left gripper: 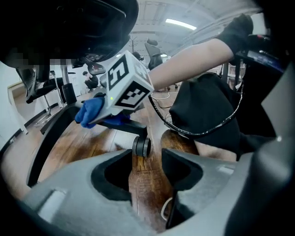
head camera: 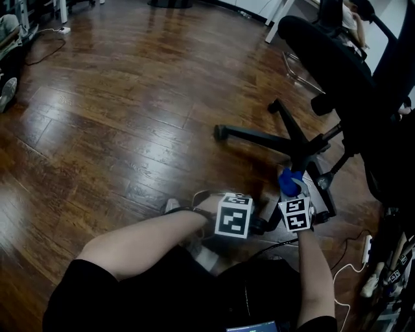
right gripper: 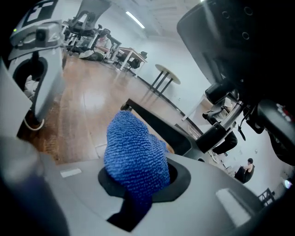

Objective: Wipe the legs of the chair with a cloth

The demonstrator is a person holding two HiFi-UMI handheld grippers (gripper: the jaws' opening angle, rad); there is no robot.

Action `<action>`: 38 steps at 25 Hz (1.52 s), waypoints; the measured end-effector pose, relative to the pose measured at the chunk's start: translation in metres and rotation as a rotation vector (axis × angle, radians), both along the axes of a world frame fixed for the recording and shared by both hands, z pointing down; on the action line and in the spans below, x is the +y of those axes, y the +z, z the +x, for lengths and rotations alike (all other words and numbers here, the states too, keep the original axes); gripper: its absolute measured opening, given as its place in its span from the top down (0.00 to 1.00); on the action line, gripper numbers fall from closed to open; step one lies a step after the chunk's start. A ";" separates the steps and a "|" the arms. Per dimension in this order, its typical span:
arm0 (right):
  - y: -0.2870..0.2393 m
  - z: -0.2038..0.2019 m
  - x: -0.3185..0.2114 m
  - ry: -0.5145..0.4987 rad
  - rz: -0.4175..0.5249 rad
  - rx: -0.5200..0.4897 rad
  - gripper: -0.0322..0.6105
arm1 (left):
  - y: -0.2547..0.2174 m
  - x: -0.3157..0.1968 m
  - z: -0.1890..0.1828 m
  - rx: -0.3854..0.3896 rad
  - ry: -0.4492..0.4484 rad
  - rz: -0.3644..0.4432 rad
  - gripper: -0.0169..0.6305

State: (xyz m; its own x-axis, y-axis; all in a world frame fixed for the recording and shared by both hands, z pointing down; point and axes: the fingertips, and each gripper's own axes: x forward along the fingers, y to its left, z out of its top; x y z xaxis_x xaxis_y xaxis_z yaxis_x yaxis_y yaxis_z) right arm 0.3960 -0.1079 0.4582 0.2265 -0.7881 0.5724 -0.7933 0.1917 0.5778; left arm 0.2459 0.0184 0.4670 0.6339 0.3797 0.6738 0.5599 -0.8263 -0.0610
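Observation:
The black office chair (head camera: pixel 353 97) stands at the right, its star base legs (head camera: pixel 259 137) spread over the wood floor. My right gripper (head camera: pixel 295 190) is shut on a bunched blue cloth (head camera: pixel 288 179) and holds it against a leg close to the hub. In the right gripper view the cloth (right gripper: pixel 136 156) bulges out of the jaws, with a black leg (right gripper: pixel 161 129) just behind it. My left gripper (head camera: pixel 262 225) is open, low beside the right one. Floor shows between its jaws, and a caster (left gripper: pixel 141 146) sits just beyond its fingertips. That leg (left gripper: pixel 122 123) runs up to the cloth (left gripper: pixel 90 111).
A white power strip (head camera: pixel 367 249) and cables lie on the floor at the right beside stacked gear. The person's knees and a white shoe (head camera: pixel 172 206) are close under the grippers. Table legs (head camera: pixel 277 19) and more chairs stand at the back.

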 end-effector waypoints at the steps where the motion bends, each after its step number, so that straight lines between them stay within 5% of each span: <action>1: -0.005 0.009 -0.008 0.014 0.021 0.005 0.86 | 0.002 -0.001 0.001 -0.005 0.002 -0.007 0.65; 12: -0.025 0.045 -0.043 0.069 0.085 0.042 0.86 | 0.009 -0.001 0.003 -0.023 0.042 -0.033 0.65; 28: 0.028 -0.064 0.065 -0.164 -0.123 0.022 0.86 | -0.004 0.006 -0.012 -0.015 0.053 0.128 0.65; 38: 0.000 0.010 -0.008 -0.044 -0.037 0.088 0.86 | 0.028 -0.026 -0.011 -0.074 0.060 0.280 0.65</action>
